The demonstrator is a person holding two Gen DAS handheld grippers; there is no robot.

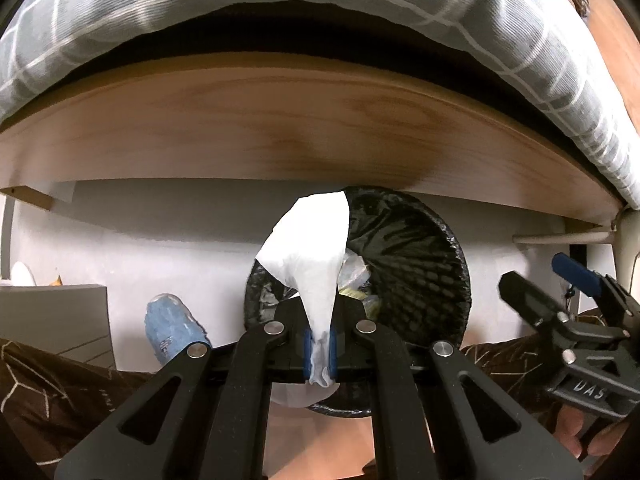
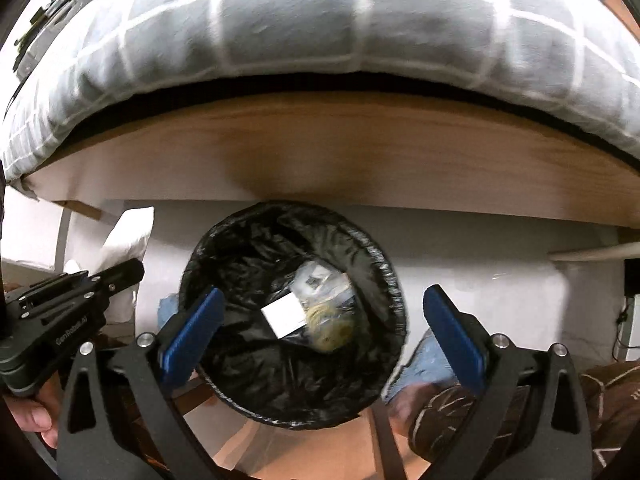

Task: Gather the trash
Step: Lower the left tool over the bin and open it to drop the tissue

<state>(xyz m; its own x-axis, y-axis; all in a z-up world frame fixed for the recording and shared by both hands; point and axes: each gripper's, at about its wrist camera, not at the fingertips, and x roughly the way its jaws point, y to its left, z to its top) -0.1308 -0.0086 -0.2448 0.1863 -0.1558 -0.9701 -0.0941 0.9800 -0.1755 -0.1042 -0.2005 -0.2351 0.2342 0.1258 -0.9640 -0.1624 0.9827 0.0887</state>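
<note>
Pointing steeply down, the left gripper (image 1: 320,354) is clamped on a crumpled white tissue (image 1: 310,248), which stands up from its blue pads above the near left rim of a round bin (image 2: 384,276) lined with a black bag. The right gripper (image 2: 320,328) hangs over the same bin with its fingers spread wide and nothing between them; inside the bin lie a white card (image 2: 286,314), clear plastic and yellowish scraps. Beyond the bin runs a wooden bed frame (image 1: 280,132) under a grey checked cover (image 2: 300,20).
</note>
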